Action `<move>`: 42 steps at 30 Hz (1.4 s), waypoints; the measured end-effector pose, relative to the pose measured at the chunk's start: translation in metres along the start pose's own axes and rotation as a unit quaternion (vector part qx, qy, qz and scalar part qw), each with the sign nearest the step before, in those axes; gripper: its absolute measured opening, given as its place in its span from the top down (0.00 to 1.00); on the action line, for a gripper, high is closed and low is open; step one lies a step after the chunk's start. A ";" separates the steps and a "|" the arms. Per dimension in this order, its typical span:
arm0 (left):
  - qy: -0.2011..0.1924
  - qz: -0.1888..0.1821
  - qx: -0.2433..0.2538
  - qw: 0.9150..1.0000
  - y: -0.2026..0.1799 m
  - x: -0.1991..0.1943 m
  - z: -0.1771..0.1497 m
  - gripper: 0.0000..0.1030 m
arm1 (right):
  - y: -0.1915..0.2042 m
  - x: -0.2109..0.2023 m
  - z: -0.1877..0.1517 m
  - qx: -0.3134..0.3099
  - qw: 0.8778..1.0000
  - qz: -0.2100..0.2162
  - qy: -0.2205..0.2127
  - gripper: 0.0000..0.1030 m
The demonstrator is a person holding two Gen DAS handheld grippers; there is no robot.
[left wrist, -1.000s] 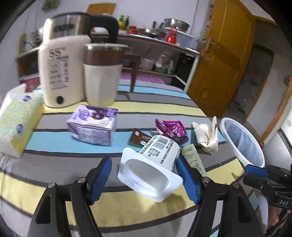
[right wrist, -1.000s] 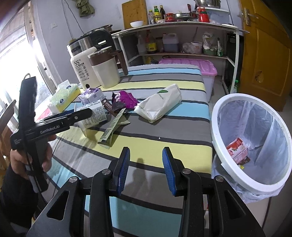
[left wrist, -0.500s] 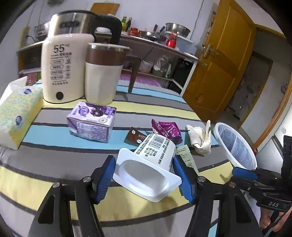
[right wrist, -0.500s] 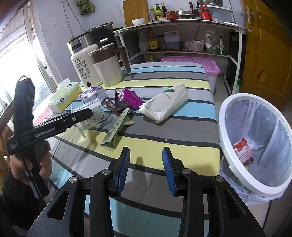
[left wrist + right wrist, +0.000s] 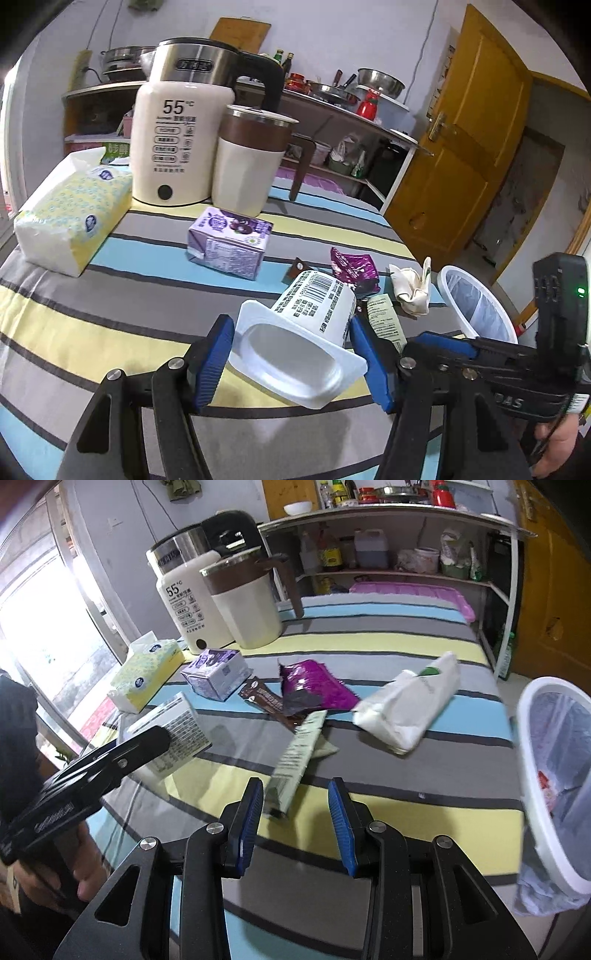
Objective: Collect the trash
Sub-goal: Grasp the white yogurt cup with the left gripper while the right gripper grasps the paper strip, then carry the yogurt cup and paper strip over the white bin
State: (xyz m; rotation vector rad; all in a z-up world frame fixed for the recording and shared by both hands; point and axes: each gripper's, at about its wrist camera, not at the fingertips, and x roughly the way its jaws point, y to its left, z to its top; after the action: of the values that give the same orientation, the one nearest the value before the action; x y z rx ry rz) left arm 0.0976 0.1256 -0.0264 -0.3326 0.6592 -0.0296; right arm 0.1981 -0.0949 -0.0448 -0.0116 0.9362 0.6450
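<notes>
My left gripper (image 5: 295,363) is shut on a white yogurt cup (image 5: 306,336) with a barcode label and holds it above the striped table; the cup also shows in the right wrist view (image 5: 171,734). My right gripper (image 5: 297,827) is open and empty, just in front of a pale green wrapper strip (image 5: 297,755). On the table lie a purple carton (image 5: 216,672), a brown sachet (image 5: 267,701), a magenta wrapper (image 5: 314,688) and a white paper bag (image 5: 410,705). A white bin (image 5: 532,786) with a plastic liner stands at the table's right edge.
A cream kettle (image 5: 177,144), a brown-and-cream mug (image 5: 251,162) and a yellow tissue pack (image 5: 70,218) stand at the back left of the table. A shelf unit (image 5: 406,554) and an orange door (image 5: 461,147) lie beyond.
My left gripper has lifted and pulled back with the yogurt cup. My right gripper has moved forward and left toward the green wrapper strip, and the bin has slid to the right edge of its view.
</notes>
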 end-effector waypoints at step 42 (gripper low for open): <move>0.031 -0.081 0.105 0.991 -0.143 0.019 -0.011 0.37 | -0.088 -0.100 -0.039 0.065 0.992 -0.079 -0.068 0.87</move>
State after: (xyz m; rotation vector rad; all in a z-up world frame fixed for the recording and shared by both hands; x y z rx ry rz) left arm 0.1171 -0.0161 -0.0013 -0.1824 0.6825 -0.2631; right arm 0.1728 -0.2288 -0.0168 0.0734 0.8339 0.4315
